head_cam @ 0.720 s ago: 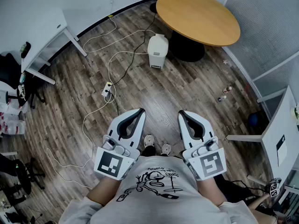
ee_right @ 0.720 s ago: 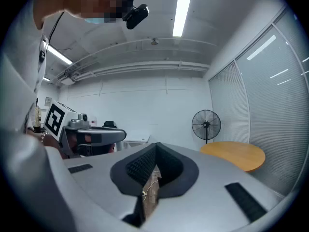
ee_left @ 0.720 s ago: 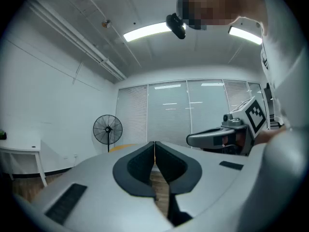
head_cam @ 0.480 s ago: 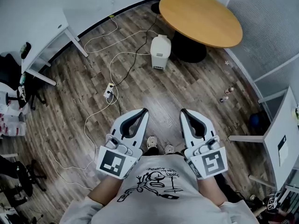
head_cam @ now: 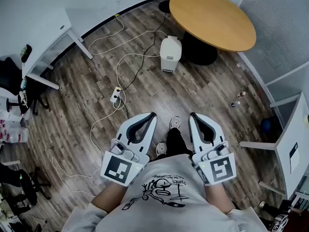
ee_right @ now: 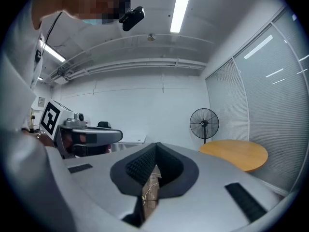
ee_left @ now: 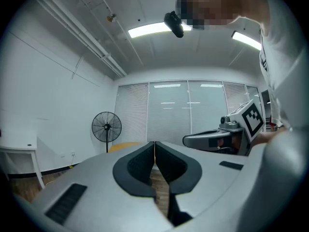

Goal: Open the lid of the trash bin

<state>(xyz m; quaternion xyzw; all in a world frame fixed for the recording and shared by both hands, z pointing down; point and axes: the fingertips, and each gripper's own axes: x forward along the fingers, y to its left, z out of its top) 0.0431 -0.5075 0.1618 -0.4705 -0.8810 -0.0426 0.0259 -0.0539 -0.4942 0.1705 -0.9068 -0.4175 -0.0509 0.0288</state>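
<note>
A: What's the diff against 0.7 s ago?

B: We've taken a step. 1 shoe [head_cam: 175, 123] is now out ahead between the grippers, with a dark trouser leg showing behind it. Before, both shoes sat side by side, close to our body. The other shoe [head_cam: 161, 149] has barely moved.

A: Scene shift?

B: Yes, in the head view. The trash bin [head_cam: 170, 53] and the round table [head_cam: 212, 18] have slid slightly right in frame. The power strip [head_cam: 116, 95] and its cables have drifted right and down, closer to us.

A: So we're advancing on the bin?

B: Slightly, but it's well apart from us.
</note>
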